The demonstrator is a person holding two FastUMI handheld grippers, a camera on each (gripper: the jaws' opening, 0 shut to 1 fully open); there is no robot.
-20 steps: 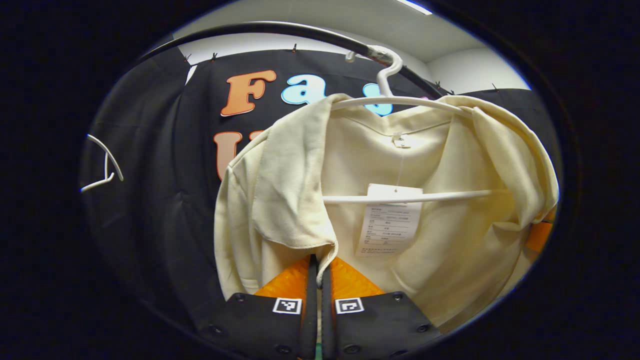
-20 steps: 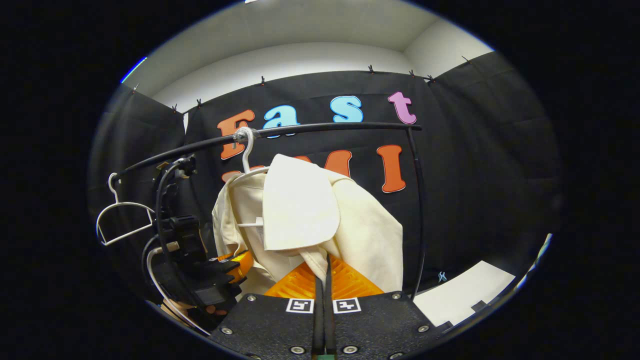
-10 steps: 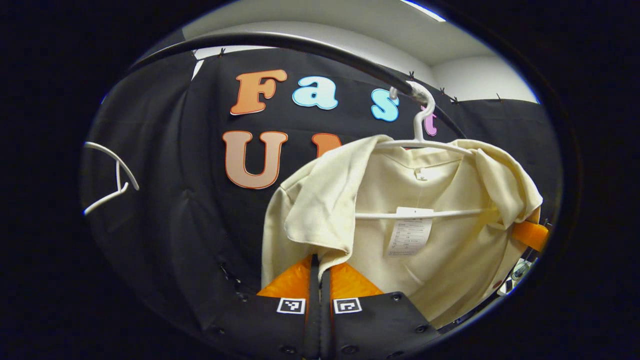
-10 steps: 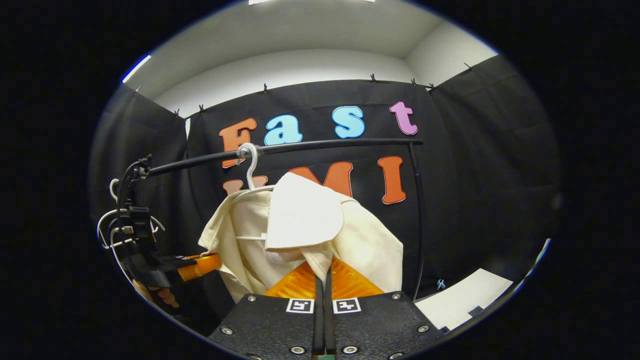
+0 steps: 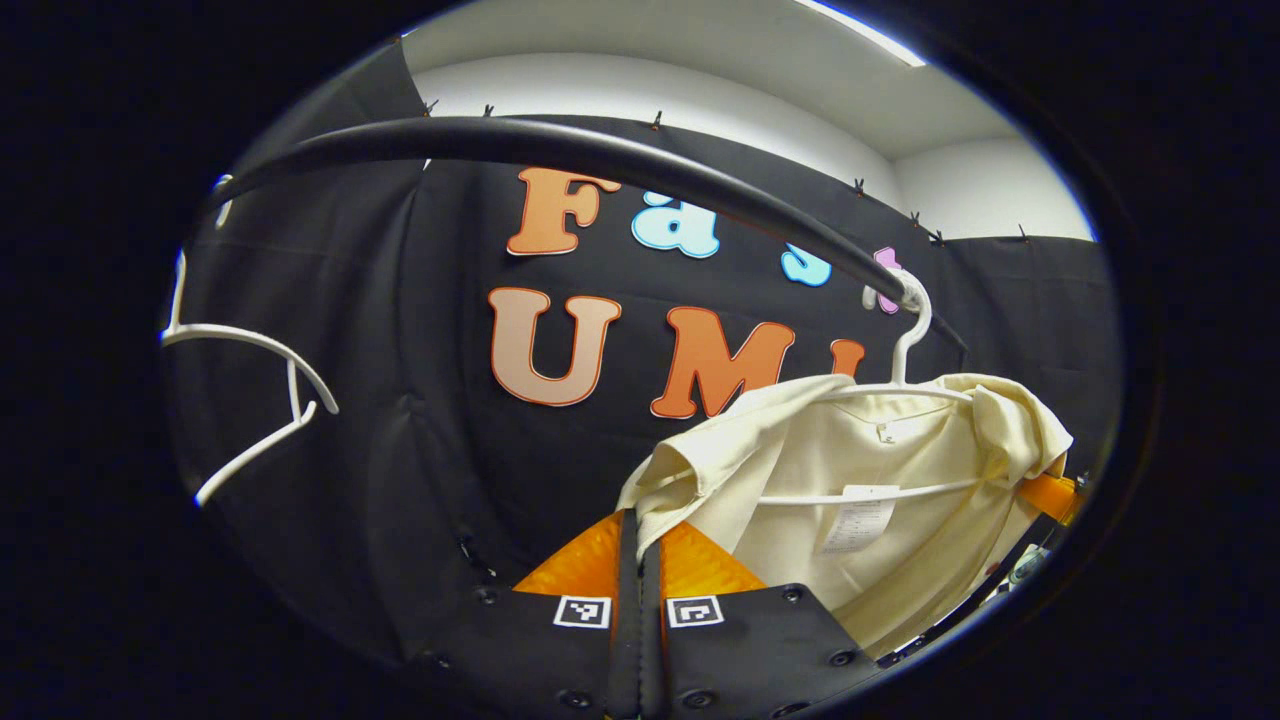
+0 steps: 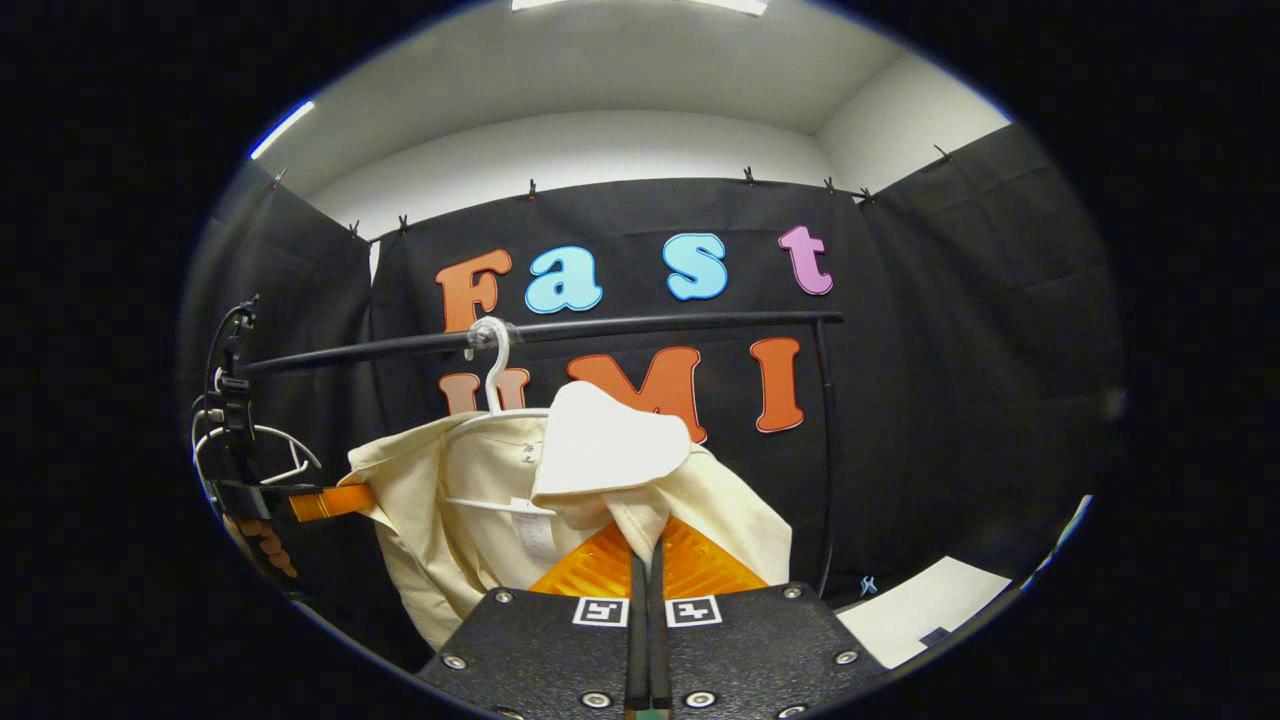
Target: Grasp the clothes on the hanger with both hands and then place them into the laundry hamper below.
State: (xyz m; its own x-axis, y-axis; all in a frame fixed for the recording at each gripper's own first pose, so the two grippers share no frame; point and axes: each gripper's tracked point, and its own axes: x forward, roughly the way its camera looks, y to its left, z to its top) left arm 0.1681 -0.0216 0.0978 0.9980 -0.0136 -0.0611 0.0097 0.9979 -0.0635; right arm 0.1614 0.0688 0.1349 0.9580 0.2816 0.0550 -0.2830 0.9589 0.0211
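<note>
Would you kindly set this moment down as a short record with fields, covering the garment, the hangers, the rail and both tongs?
garment: cream shirt, draped on the white hanger, spread out sideways between the two tongs
rail: black bar carrying that hanger's hook
spare hanger: bare white hanger farther along the rail
left tongs: closed on a fold of the shirt's edge
right tongs: closed on the shirt's other side
task state: shirt not yet off the hanger
</note>
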